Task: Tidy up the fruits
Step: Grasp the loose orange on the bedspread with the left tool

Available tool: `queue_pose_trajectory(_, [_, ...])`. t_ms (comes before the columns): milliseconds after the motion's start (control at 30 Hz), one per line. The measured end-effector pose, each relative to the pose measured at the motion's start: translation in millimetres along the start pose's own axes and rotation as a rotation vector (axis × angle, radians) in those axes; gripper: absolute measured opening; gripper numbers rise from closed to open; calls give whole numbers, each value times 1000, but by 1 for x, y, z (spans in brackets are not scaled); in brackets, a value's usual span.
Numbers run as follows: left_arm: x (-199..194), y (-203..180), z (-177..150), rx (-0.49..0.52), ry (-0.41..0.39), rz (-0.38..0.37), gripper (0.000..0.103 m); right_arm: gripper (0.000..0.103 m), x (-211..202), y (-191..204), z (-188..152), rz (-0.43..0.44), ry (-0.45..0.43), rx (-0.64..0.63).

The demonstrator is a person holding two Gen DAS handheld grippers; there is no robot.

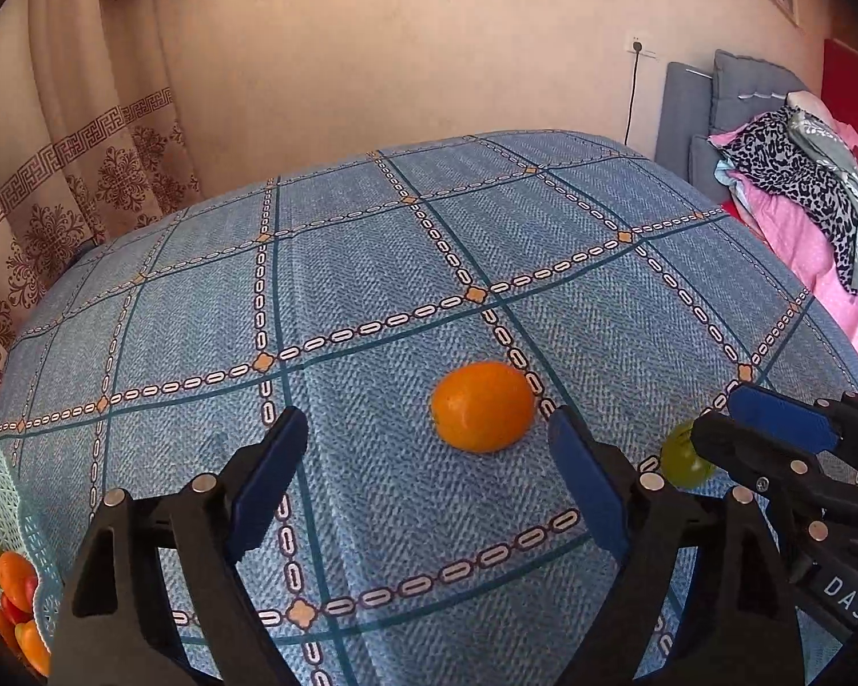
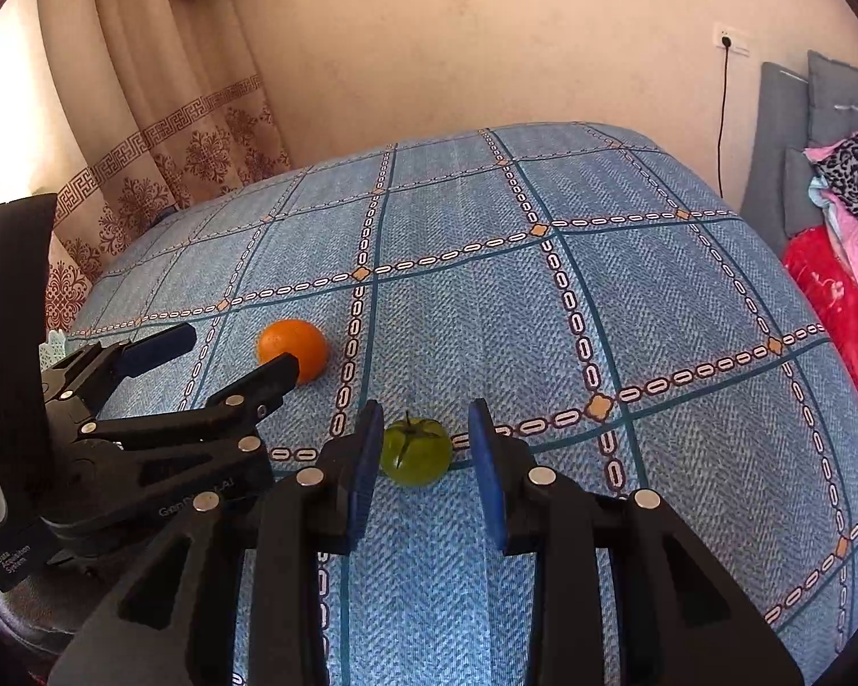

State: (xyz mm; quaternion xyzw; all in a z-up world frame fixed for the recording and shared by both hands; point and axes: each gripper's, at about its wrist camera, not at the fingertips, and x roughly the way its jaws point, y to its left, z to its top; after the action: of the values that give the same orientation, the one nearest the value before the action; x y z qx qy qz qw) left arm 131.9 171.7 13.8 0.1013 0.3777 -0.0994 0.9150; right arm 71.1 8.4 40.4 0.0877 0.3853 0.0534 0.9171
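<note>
Left wrist view: the worktop [image 1: 372, 263], under a blue checked cloth, lies bare across its far half, and its far edge stands near the cream wall [image 1: 429, 28]. A patterned curtain [image 1: 86, 171] hangs past the left edge; a pile of clothes [image 1: 801, 200] lies beyond the right edge. At the near left corner a pale lattice basket [image 1: 6, 514] holds small orange, red and green fruits. The left claw [image 1: 429, 486] is spread wide and holds nothing. An orange [image 1: 482, 406] rests on the cloth just ahead of the gap between its fingers, nearer the right finger, touching neither. To the right, the right claw [image 1: 732, 429] reaches in, and a green fruit [image 1: 680, 457] shows partly behind its near finger.

Right wrist view: the cloth runs clear ahead and to the right, out to the far edge by the wall [image 2: 486, 28] and the right edge by the clothes [image 2: 852, 217]. The right claw [image 2: 426, 460] is parted about halfway, with the green fruit [image 2: 416, 451], stem up, sitting on the cloth between the fingertips. The left blue pad [image 2: 366, 469] lies at the fruit's side; whether it touches cannot be told. A gap shows at the right pad. The left claw [image 2: 229, 354] comes in from the left, open, its near finger crossing in front of the orange [image 2: 293, 347].
</note>
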Motion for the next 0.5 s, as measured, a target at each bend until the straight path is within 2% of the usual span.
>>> queue_pose_trajectory(133, [11, -5, 1, -2, 22, -36, 80, 31, 1, -3, 0, 2, 7, 3])
queue_pose_trajectory(233, [19, -11, 2, 18, 37, -45, 70, 31, 2, -6, 0, 11, 17, 14])
queue_pose_trajectory(400, [27, -15, 2, 28, 54, -69, 43, 31, 5, -8, 1, 20, 22, 21])
queue_pose_trajectory(500, [27, -14, 1, 23, 49, -77, 43, 31, 7, -9, 1, 28, 31, 21])
